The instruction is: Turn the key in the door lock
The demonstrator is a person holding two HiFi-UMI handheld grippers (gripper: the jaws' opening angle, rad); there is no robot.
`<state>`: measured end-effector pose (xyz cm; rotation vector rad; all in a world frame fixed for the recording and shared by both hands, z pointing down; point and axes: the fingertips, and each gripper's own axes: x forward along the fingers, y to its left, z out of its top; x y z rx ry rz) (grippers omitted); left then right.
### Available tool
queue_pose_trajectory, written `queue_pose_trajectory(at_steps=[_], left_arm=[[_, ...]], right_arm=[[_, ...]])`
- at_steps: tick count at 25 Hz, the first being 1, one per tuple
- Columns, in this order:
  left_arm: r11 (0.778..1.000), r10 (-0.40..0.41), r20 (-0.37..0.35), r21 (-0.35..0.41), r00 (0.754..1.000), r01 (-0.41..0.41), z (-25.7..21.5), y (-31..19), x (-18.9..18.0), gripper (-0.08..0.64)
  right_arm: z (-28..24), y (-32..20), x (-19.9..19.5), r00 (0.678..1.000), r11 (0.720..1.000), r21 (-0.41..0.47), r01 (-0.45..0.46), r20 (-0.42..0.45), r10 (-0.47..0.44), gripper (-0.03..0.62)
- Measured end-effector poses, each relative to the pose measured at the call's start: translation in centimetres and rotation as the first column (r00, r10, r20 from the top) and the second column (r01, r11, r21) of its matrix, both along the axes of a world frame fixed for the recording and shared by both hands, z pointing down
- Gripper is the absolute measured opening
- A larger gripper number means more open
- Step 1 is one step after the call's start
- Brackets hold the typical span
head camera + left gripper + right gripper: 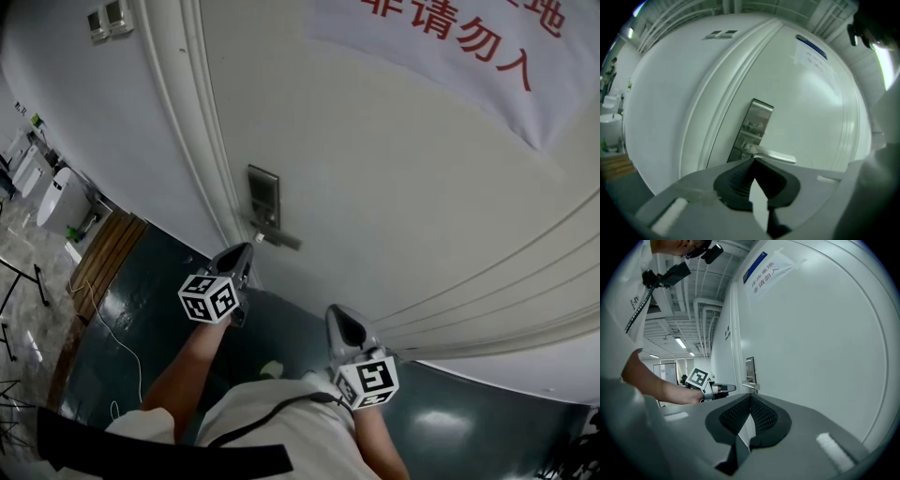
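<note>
Filling most of the head view, the white door (403, 187) stretched from the upper middle to the right edge, and a pale sign (487, 47) with red characters hung on it at the upper right. Dark floor (141, 319) lay across the lower left of that frame.

Near the door's left edge, at the frame's centre, sat the metal lock plate (263, 198), upright and narrow, with a lever handle (278, 238) sticking out to the right at its lower end. Whether a key sat in the lock was too small to tell in any view.

The left gripper (246, 251) was just below the plate in the head view, its tips close under the lever. In its own view the jaws (753, 159) were pressed together with nothing between them, and the lever (776, 157) showed just above the tips, not touching them as far as could be seen.

The right gripper (336, 314) was lower and to the right, apart from the handle and facing bare door. Its jaws (750, 396) were likewise closed and empty, with the plate (750, 370) and the left gripper (724, 388) visible beyond them at mid-left.
</note>
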<state>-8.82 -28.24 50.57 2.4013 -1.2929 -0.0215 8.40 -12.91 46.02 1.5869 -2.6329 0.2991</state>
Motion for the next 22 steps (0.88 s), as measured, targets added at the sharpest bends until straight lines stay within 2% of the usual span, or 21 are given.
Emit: queue_pose_trajectory(at_steps=[2,9,15,22], left_arm=[[0.998,0.026,0.038,0.055,0.999,-0.029,-1.6,0.9,1.4,0.006],[0.975,0.113,0.090,0.180,0.990,-0.128,-5.8,4.3,6.2,0.005],[0.950,0.188,0.126,0.228,0.974,-0.213,-7.5,7.4,10.2,0.005],[0.924,0.242,0.117,0.276,0.963,-0.266,-9.6,9.6,12.8,0.005]], right_arm=[[-0.3,0.1,0.3,1.000,1.000,0.007,-0.002,0.001,0.002,0.009],[-1.3,0.6,1.8,1.000,0.999,0.028,-0.028,-0.002,0.028,0.009],[-3.3,1.7,3.3,0.999,0.997,0.062,-0.049,-0.001,0.049,0.009],[-5.4,2.8,4.6,0.996,0.991,0.103,-0.085,0.020,0.084,0.009]])
